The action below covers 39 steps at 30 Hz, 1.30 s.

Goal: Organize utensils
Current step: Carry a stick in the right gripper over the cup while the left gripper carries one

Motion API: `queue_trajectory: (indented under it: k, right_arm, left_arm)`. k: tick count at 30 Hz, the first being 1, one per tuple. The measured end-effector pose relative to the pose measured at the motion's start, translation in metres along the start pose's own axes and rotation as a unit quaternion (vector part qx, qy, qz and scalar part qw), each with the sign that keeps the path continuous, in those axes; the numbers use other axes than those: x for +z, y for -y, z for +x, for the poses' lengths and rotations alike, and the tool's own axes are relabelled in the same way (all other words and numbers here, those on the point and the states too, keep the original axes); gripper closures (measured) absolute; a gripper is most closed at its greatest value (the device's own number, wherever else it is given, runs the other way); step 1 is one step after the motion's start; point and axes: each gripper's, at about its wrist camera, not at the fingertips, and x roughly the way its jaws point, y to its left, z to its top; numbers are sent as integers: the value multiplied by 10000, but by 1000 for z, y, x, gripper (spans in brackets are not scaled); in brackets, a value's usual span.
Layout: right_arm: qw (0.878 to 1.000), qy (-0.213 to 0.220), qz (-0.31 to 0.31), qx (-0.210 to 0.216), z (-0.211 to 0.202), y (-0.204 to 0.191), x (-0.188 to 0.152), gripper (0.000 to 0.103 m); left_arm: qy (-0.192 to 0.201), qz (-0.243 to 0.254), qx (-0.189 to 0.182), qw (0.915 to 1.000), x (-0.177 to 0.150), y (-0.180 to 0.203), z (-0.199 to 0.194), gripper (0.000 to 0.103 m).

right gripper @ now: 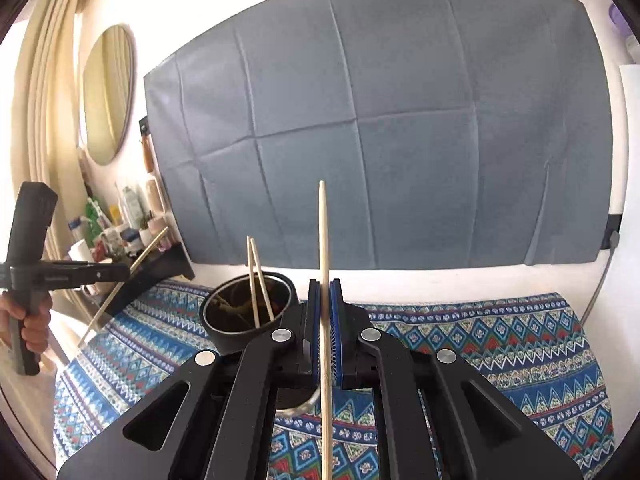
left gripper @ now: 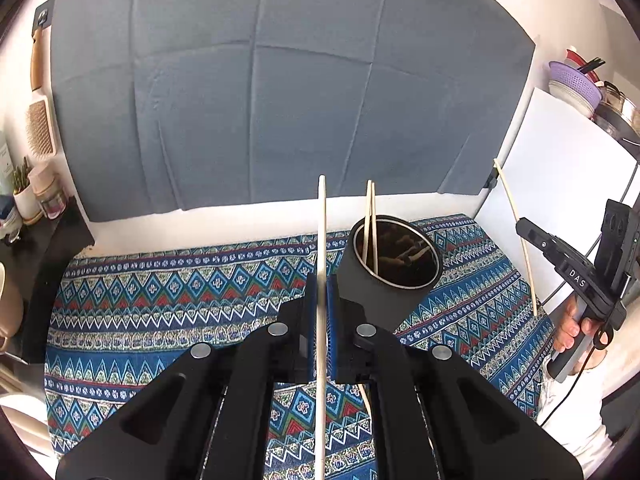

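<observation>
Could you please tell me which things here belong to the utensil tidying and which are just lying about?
Job:
left gripper, shut on a chopstick
right gripper, shut on another chopstick
black holder cup with two chopsticks

Lying about:
hairbrush
purple colander
round mirror

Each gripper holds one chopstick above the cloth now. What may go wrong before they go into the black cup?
1. The left gripper and right gripper each pinch a thin chopstick partway along; it may pivot or slip.
2. The black cup already holds two chopsticks; a new one may strike them or the rim and tip the cup.
</observation>
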Motion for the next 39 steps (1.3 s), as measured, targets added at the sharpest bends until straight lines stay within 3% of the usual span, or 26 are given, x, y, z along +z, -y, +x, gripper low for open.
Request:
queue_trajectory:
  k: [10,13,19,28,34,36,39]
  right_arm:
    - [9958,569,129,701,21,-8,17,98]
    - [9925,757,168,944,27,-11,20,98]
    - [9822,1151,285,1455,44,-13,20,98]
    - [9711,1445,794,1726,80,-4,21,98]
    - [9622,1612,1164,1864,103,1,18,98]
    - [9620,1632,1210,1825,110,1,17,98]
    - [9636,1712,1240,1637,118,2,14,98]
  left_arm:
    - [743,429,-388,9956,23,30,12,98]
    - [960,545,-341,9933,23,35,22,98]
    - [1374,315,-627,9880,24,30,44,98]
    - [2246,-326,-1405,9637,29,9,55,98]
    - [2741,-459,-1344,9512,29,8,67,98]
    - [2887,-534,-1193,9484,29,8,70,98]
    - [3053,-627,-1308,9412,29,7,75,98]
